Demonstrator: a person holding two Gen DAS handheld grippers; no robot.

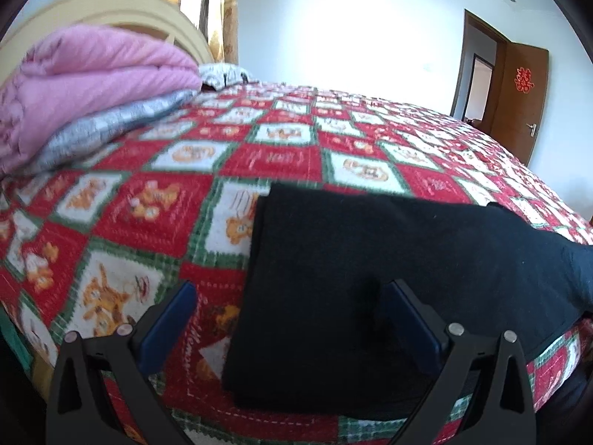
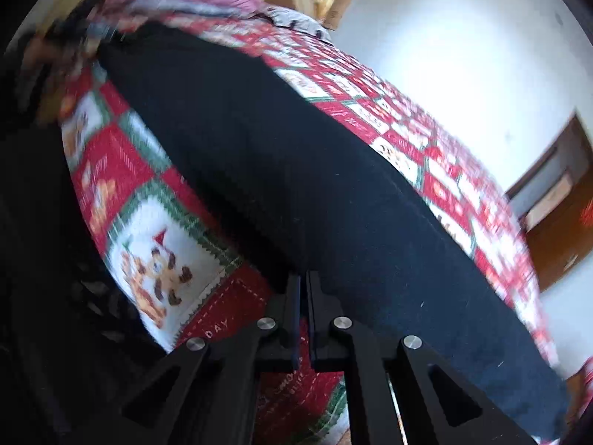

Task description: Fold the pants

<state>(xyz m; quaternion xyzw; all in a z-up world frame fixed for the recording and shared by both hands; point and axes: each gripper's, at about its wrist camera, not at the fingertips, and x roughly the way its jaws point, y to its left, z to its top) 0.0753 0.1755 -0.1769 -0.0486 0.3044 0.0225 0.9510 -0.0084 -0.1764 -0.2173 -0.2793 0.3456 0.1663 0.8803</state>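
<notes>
Black pants [image 1: 370, 278] lie folded lengthwise on the red, white and green patterned bedspread [image 1: 155, 204]. In the left wrist view my left gripper [image 1: 289, 293] is open, its blue-padded fingers [image 1: 170, 319] straddling the near left end of the pants just above the bed. In the right wrist view the pants [image 2: 296, 170] stretch away as a long dark band. My right gripper [image 2: 303, 282] is shut on the near edge of the pants, with cloth pinched between its jaws.
A folded pink blanket [image 1: 85, 78] on a grey one [image 1: 111, 126] lies at the head of the bed by the cream headboard [image 1: 111, 3]. A brown door [image 1: 522, 89] stands open at the far right. The bed's near edge [image 1: 370, 426] runs under the left gripper.
</notes>
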